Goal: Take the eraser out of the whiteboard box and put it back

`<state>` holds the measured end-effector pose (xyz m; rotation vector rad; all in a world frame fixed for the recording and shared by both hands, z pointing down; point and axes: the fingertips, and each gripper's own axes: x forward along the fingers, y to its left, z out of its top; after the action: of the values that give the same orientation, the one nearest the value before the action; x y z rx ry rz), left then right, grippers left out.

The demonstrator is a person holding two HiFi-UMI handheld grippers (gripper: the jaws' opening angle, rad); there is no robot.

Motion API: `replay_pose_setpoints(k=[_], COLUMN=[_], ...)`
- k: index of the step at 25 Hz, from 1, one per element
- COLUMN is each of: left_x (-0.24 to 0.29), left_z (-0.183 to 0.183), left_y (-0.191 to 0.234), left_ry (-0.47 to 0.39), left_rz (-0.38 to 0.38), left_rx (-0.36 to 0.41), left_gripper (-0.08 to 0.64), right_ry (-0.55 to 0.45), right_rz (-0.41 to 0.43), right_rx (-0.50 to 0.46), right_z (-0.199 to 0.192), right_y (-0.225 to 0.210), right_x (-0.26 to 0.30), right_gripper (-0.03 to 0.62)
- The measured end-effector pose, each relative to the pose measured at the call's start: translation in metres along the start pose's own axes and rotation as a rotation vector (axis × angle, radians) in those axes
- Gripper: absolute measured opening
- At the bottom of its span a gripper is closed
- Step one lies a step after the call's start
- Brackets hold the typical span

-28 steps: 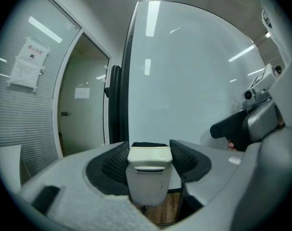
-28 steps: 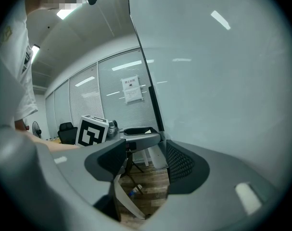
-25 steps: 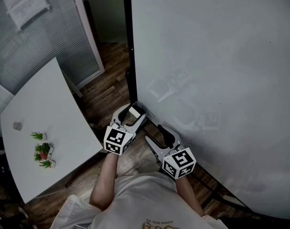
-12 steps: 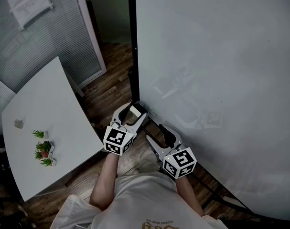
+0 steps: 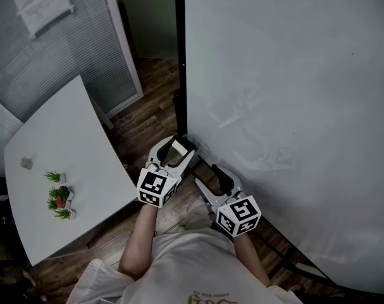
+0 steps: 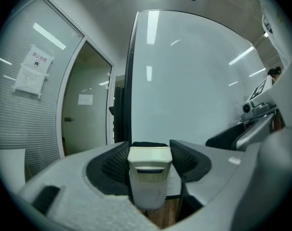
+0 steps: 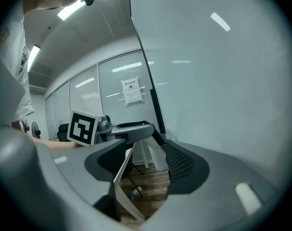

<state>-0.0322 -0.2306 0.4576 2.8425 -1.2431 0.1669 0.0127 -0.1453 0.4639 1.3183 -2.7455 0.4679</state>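
A cream eraser (image 5: 178, 148) with a dark felt face sits between the jaws of my left gripper (image 5: 177, 142), which is shut on it. In the left gripper view the eraser (image 6: 148, 174) stands upright between the pads of this gripper (image 6: 148, 146), in front of the whiteboard's left edge. My right gripper (image 5: 205, 177) hangs just right of it, low against the board. In the right gripper view its jaws (image 7: 146, 149) stand wide around the thin translucent whiteboard box (image 7: 120, 178), whose walls lie against both pads.
The big whiteboard (image 5: 293, 106) fills the right side, with its dark frame post (image 5: 179, 75) on the left. A white table (image 5: 71, 144) with small potted plants (image 5: 57, 198) stands at the left. Wooden floor (image 5: 144, 116), a blinded glass partition and a doorway lie behind.
The left gripper has lifted a little with the eraser still in it. The right gripper has stayed put. The head view has drifted slightly.
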Motion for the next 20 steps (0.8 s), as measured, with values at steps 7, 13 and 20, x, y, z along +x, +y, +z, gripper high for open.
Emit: replay_pose_setpoints(k=[7,13,20], left_x=[-0.006,-0.012,-0.02], left_z=[0.008,0.012,0.026], left_y=[0.0,0.0,-0.002], left_ry=[-0.022,-0.029,-0.059], left_rz=[0.007,0.014,0.022], left_rx=[-0.002,0.008,0.02], left_gripper=[0.264,0.264,0.264], right_ry=[-0.004,-0.012,-0.024], right_rz=[-0.006,-0.013,-0.016], right_rx=[-0.009,-0.022,-0.03], right_z=[0.001,0.004,0.009], right_y=[0.001,0.001,0.004], right_x=[-0.002,-0.004,-0.006], right_gripper=[0.265,0.265,0.265])
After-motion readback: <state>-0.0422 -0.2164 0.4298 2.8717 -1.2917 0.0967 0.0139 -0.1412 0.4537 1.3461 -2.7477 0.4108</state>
